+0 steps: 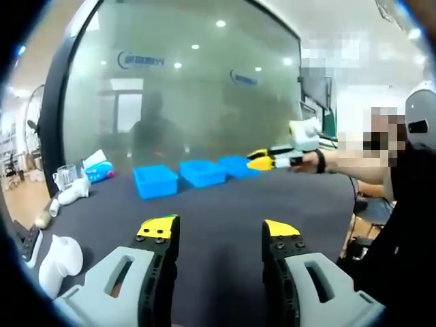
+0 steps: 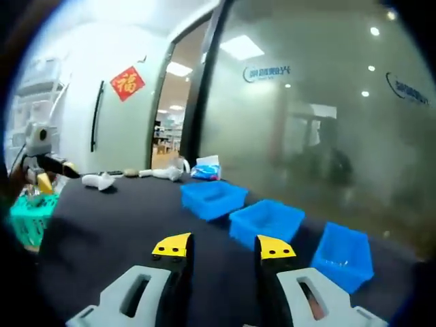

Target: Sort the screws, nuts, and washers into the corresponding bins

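Note:
Three blue bins stand in a row on the dark table (image 1: 225,204): the left bin (image 1: 155,180), the middle bin (image 1: 202,172) and the right bin (image 1: 238,165). My left gripper (image 1: 219,231) is open and empty, low over the table, well short of the bins. My right gripper (image 1: 262,162), held by a person's hand, reaches in by the right bin. In the right gripper view, my right gripper (image 2: 223,246) is open with nothing between its jaws, and the bins (image 2: 267,221) lie just ahead. No screws, nuts or washers are clear enough to make out.
White tools (image 1: 60,259) and a tissue pack (image 1: 99,170) lie along the table's left side. A person (image 1: 409,177) stands at the right. A frosted glass wall (image 1: 191,82) runs behind the bins. A green basket (image 2: 27,211) sits past the table's far end.

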Demonstrator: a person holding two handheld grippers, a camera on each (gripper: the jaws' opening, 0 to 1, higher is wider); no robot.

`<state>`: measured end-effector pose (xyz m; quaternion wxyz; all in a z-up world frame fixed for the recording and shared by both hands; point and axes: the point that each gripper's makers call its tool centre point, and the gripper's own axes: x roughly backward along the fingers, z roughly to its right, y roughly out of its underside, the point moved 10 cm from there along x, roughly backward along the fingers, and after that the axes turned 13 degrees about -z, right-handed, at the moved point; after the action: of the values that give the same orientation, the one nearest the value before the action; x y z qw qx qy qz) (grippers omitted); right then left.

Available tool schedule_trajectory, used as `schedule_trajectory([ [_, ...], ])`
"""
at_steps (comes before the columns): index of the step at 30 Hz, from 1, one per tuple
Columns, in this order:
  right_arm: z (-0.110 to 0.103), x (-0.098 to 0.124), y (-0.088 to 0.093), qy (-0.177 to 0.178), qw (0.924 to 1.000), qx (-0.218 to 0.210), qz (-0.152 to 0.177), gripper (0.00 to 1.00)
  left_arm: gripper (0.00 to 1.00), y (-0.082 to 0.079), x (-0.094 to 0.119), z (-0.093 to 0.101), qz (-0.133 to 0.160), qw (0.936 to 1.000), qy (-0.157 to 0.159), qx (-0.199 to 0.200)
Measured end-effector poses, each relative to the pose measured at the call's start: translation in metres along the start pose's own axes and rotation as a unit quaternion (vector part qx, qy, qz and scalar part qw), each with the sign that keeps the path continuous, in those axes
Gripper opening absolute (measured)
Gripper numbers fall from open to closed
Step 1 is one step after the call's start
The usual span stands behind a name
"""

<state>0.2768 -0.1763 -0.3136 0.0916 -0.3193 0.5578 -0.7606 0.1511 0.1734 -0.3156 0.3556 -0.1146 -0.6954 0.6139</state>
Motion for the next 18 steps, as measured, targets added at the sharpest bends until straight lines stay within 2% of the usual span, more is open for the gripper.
schedule_trajectory([
  [9,-0.014,0.059,0.023,0.003,0.9995,-0.025,0.020,0.32,0.46,-0.002,0.000,0.007,0.002,1.0000,0.006,-0.007],
  [18,-0.011,0.107,0.043,0.031,0.9988,-0.024,0.028,0.32,0.46,0.001,-0.001,0.007,-0.001,1.0000,0.008,-0.004],
])
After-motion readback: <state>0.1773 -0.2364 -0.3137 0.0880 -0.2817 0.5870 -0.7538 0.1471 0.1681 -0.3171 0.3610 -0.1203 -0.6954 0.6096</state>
